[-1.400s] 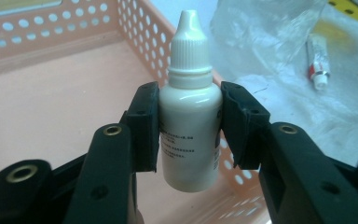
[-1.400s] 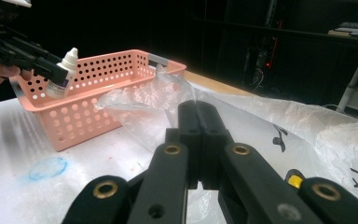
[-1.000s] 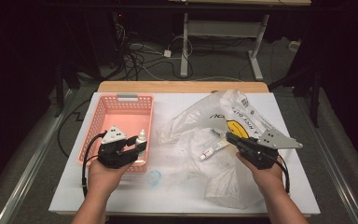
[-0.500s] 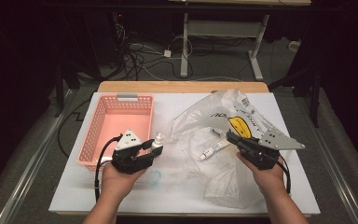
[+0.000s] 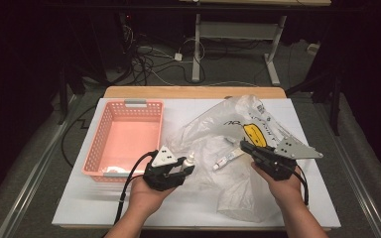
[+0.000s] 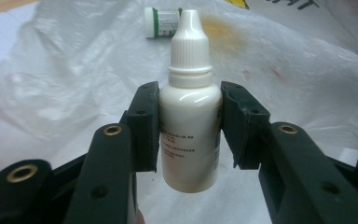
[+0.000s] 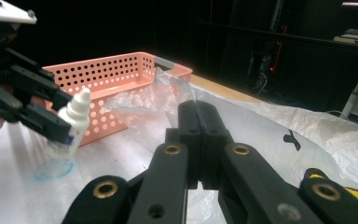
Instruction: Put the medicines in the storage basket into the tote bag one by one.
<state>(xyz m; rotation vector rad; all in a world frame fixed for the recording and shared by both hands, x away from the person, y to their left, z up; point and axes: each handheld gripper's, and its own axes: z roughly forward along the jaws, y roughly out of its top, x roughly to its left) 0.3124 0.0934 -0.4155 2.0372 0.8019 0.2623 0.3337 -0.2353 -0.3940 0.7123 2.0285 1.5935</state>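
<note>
White dropper bottle [image 6: 190, 112] sat clamped upright in the left gripper [image 5: 181, 168] beside the plastic bag [image 5: 238, 144]; the right gripper [image 5: 250, 150], jaws together, pinched the bag's film. Widening that mouth would likely ease insertion.

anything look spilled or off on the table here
Yes: the clear plastic bag has a yellow-brown smear and small reddish spots near the dropper bottle held by the left gripper. A blue ring mark stains the white table.

No legible text on dropper bottle [image 6: 189, 126]
</note>
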